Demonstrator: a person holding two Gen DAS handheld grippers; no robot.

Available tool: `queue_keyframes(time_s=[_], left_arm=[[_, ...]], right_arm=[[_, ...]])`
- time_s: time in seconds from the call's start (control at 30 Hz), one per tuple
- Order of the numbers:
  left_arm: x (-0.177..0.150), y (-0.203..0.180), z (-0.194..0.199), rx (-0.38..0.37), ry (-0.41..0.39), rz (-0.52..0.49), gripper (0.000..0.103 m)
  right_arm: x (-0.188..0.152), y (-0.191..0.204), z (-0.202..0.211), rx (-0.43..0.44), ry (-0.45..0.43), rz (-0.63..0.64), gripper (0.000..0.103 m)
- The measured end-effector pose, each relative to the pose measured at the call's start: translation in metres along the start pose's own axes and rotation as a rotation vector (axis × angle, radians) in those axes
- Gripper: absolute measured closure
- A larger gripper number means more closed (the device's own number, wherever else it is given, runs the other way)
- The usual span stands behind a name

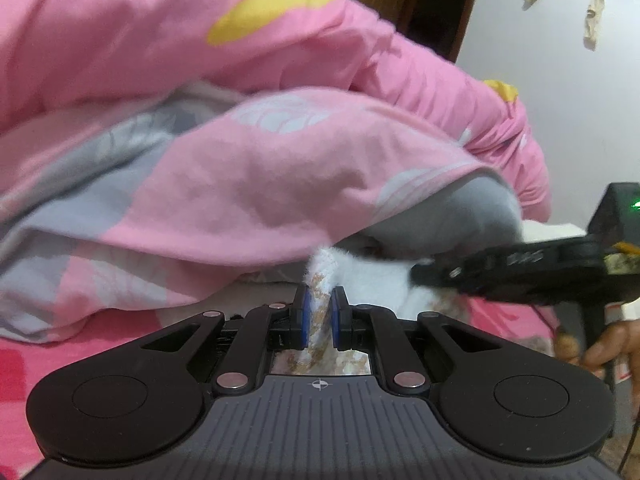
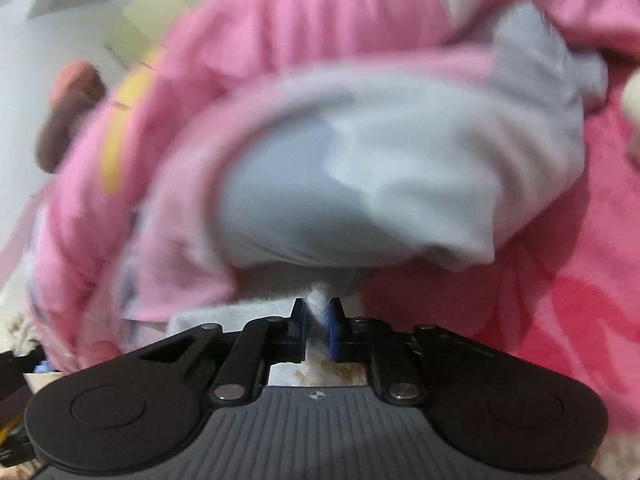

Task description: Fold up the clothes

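Observation:
A white fleecy garment with a tan print (image 1: 372, 280) lies at the foot of a heaped quilt. My left gripper (image 1: 320, 300) is shut on a bunched fold of it, and the cloth runs back between the blue pads. My right gripper (image 2: 318, 308) is shut on a white fluffy tuft of the same garment (image 2: 318, 294). In the left wrist view the right gripper's black body (image 1: 520, 268) reaches in from the right to the white cloth, with a hand (image 1: 612, 348) behind it. Most of the garment is hidden under the quilt.
A big pink and grey quilt (image 1: 240, 168) is heaped right behind the garment and fills both views (image 2: 320, 40). Under it lies a pink patterned bedsheet (image 2: 560, 280). A white wall (image 1: 560, 100) and a dark doorway (image 1: 432, 8) stand at the back.

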State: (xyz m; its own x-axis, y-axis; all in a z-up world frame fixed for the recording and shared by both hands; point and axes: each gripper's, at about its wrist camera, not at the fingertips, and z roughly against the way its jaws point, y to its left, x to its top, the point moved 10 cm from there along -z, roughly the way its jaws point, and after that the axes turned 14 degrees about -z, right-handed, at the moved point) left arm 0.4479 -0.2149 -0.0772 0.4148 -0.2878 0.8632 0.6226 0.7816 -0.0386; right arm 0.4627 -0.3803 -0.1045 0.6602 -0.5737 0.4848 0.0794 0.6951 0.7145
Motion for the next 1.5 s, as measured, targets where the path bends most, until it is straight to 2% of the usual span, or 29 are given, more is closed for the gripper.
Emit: queue_keyframes(time_s=[0.07,0.2,0.3,0.4,0.5,0.63,0.77,0.83,0.97,1.0,1.1,1.17,1.2,1.27,1.3,1.33,1.5], left_arm=[[0.001,-0.004,0.018,-0.004,-0.016,-0.017,0.095],[-0.008,-0.016,0.06,-0.02,-0.034,-0.05,0.094],[-0.036,-0.029,0.085,-0.025,-0.003,-0.086,0.093],[-0.065,-0.041,0.11,-0.034,0.028,-0.112,0.092],[-0.094,-0.045,0.128,-0.062,0.062,-0.058,0.092],[-0.093,-0.03,0.147,-0.054,0.017,0.031,0.089],[-0.065,-0.012,0.153,-0.024,-0.055,0.057,0.08],[-0.052,-0.005,0.15,-0.007,-0.089,0.068,0.074],[-0.063,0.0,0.131,0.005,-0.063,0.101,0.069],[-0.067,0.001,0.125,0.007,-0.053,0.11,0.069],[-0.088,0.001,0.107,0.01,-0.01,0.139,0.069],[-0.101,0.003,0.101,0.015,0.005,0.149,0.069],[-0.101,0.005,0.101,0.012,-0.005,0.152,0.069],[-0.1,0.008,0.102,0.005,-0.023,0.161,0.069],[-0.095,0.011,0.101,-0.002,-0.029,0.165,0.069],[-0.09,0.015,0.098,-0.006,-0.032,0.166,0.068],[-0.061,0.029,0.048,-0.04,0.024,0.152,0.043]], right_arm=[[-0.005,0.016,0.026,0.026,-0.032,0.054,0.093],[-0.039,0.049,0.081,0.031,-0.092,0.259,0.093],[-0.076,0.064,0.109,0.001,-0.127,0.425,0.093],[-0.113,0.063,0.12,-0.036,-0.125,0.531,0.093],[-0.14,0.054,0.12,-0.076,-0.103,0.606,0.093],[-0.159,0.048,0.131,-0.122,-0.103,0.701,0.09],[-0.155,0.058,0.154,-0.072,-0.091,0.725,0.088],[-0.147,0.069,0.169,-0.017,-0.103,0.738,0.088],[-0.097,0.097,0.173,0.063,-0.168,0.661,0.087],[-0.083,0.103,0.166,0.068,-0.176,0.647,0.083],[-0.056,0.116,0.134,0.072,-0.147,0.594,0.059],[-0.047,0.121,0.111,0.068,-0.11,0.562,0.059],[-0.044,0.117,0.103,0.049,-0.101,0.53,0.058],[-0.04,0.1,0.09,0.017,-0.086,0.472,0.049],[-0.038,0.089,0.085,0.003,-0.079,0.445,0.041],[-0.037,0.078,0.08,-0.011,-0.073,0.418,0.039],[-0.016,0.021,0.043,-0.123,-0.007,0.303,0.036]])
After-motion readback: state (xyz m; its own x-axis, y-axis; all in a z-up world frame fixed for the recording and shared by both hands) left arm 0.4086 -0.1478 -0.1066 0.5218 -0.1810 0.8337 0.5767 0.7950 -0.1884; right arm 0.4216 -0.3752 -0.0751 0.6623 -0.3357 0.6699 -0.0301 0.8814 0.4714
